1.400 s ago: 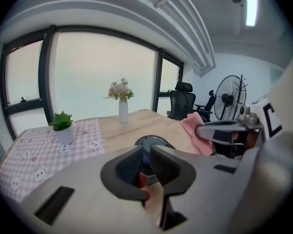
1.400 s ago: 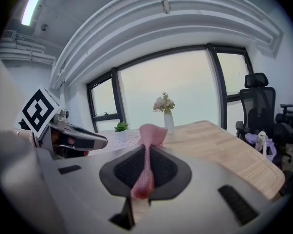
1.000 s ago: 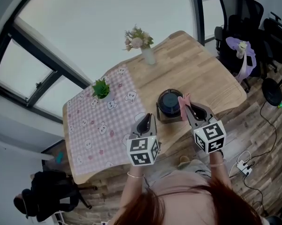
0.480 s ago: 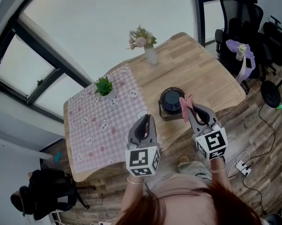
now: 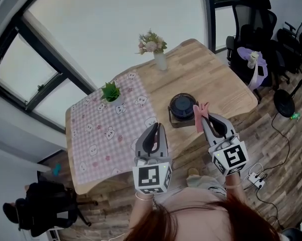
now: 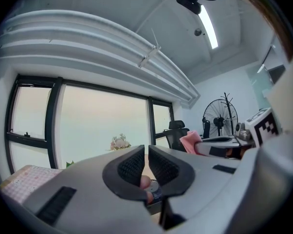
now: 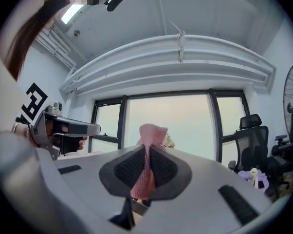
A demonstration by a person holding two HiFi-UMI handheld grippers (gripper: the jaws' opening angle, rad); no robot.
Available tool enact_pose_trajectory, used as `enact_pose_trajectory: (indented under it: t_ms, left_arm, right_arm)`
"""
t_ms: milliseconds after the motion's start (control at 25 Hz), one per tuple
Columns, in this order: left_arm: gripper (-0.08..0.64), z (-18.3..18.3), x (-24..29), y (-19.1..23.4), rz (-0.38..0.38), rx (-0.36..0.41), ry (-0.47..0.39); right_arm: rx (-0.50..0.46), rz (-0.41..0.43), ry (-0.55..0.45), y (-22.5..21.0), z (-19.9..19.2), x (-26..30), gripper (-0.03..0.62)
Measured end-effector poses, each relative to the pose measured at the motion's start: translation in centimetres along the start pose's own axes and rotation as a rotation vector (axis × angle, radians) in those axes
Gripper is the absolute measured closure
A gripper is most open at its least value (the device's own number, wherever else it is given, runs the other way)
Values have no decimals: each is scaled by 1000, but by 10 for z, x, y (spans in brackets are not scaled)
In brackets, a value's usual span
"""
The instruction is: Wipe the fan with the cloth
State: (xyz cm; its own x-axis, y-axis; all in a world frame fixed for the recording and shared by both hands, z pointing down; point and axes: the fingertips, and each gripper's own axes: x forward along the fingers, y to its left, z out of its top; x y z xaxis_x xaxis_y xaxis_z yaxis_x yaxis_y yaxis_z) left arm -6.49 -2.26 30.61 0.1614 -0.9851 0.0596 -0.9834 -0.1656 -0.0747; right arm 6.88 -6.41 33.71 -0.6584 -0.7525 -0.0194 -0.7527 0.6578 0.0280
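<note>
Pinches the pink cloth (image 7: 151, 130) in the right gripper (image 5: 203, 119), jaws pressed together on its middle fold, with a tuft standing past the tips and the rest hanging below. Carries nothing in the left gripper (image 6: 145, 152): jaws drawn almost together, only a thin empty slit between the pads. Points both grippers level and away from the body, side by side above the near edge of the wooden surface (image 5: 213, 79).

Finds the fan (image 5: 182, 107) on that surface, small, round and dark on a low base, face turned up, just ahead of the right gripper and a little to its left. Sets the cloth just beside the fan's near right rim in the head view; cannot tell from there whether touching, though probably lifted clear. Leaves the right gripper much the nearer, with the left one short of the fan and off to its left, by the edge of the checked mat (image 5: 103, 134). Calls, as a judgement, for a short move forward, leftward and down to lay the cloth on the grille.

Against a second ago, shows both grippers raised and pulled back toward the body, looming larger in the head view. Shows the cloth, then against the fan's right rim, now nearer the edge of the surface. Shows the fan, the vase of flowers (image 5: 158, 59) and the small plant (image 5: 111, 92) unmoved.
</note>
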Motion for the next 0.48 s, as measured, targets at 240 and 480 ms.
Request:
enact_pose_trajectory:
  t_ms: [240, 480]
  left_arm:
    - [534, 6, -21, -9, 6, 13, -22]
    - [534, 11, -45, -12, -1, -14, -46]
  right_arm:
    - [-32, 1, -28, 11, 15, -18, 566]
    - [-62, -8, -67, 24, 28, -34, 566]
